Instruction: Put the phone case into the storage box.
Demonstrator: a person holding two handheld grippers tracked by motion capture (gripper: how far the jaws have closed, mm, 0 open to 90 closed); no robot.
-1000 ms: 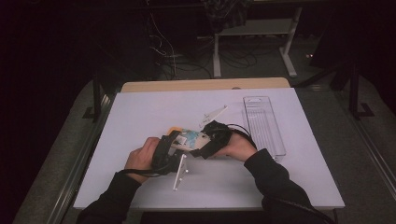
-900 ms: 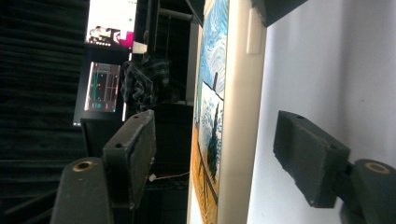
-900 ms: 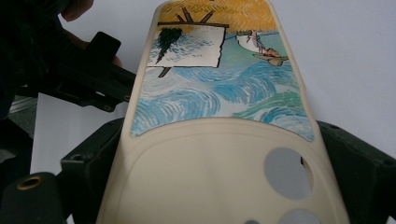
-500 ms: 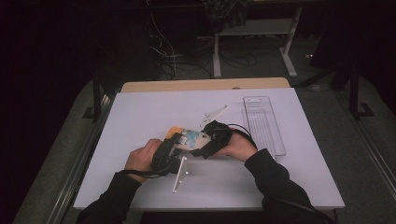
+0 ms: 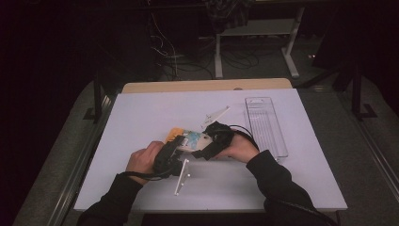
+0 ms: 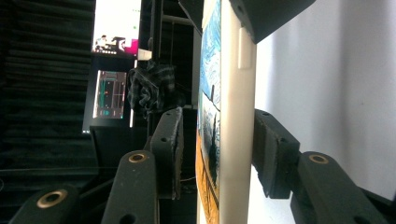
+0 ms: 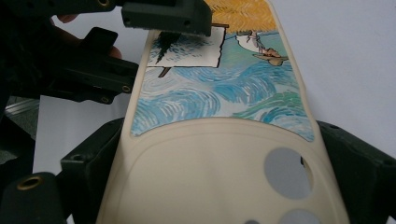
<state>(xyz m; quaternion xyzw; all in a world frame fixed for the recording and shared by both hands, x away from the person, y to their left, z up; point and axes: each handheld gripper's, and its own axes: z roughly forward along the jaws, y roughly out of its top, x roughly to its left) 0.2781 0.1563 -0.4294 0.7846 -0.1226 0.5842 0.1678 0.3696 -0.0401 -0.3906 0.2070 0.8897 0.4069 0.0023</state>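
Now phone case [image 7: 219,140] held off table [image 5: 141,117], right gripper [image 5: 214,141] clamping its camera end by both edges so it stays steady. Left gripper [image 6: 215,154] jaws just been closing across its thickness; back pad touches, front pad short, no grip yet.

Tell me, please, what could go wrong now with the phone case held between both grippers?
The phone case sits across the right gripper, clamped at its side edges, so it could bow or spring out. The left gripper, whose jaws have just been closing, has one pad on the case and a gap at the other; an uneven squeeze may twist it. A dropped case could hit the clear tray.
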